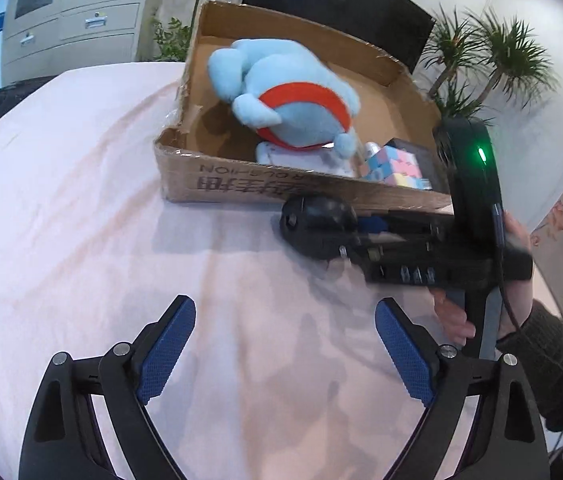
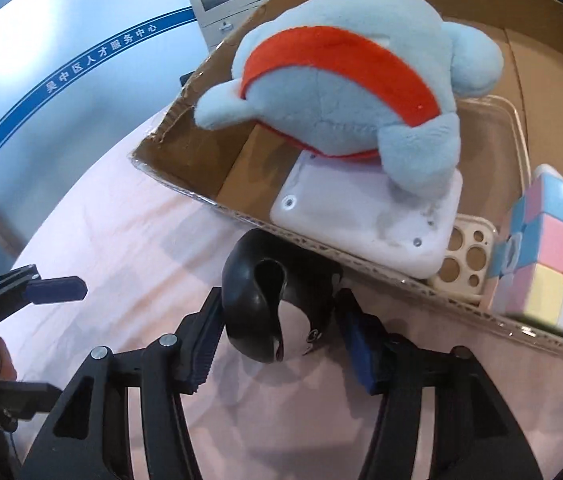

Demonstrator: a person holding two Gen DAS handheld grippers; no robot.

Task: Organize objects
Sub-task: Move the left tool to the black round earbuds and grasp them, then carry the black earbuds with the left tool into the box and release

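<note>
My right gripper (image 2: 279,320) is shut on a black computer mouse (image 2: 269,300) and holds it just outside the near wall of a cardboard box (image 2: 185,184). The mouse (image 1: 317,216) and the right gripper (image 1: 365,236) also show in the left wrist view, in front of the box (image 1: 241,184). In the box lie a blue plush toy with a red band (image 2: 341,76), a white flat device (image 2: 365,216), a cream phone case (image 2: 465,264) and a pastel cube puzzle (image 2: 553,252). My left gripper (image 1: 285,344) is open and empty above the cloth.
The box stands on a table under a pale pink cloth (image 1: 61,220). A black monitor (image 1: 341,4) and potted plants (image 1: 493,56) stand behind the box. A grey cabinet (image 1: 73,12) is at the far left.
</note>
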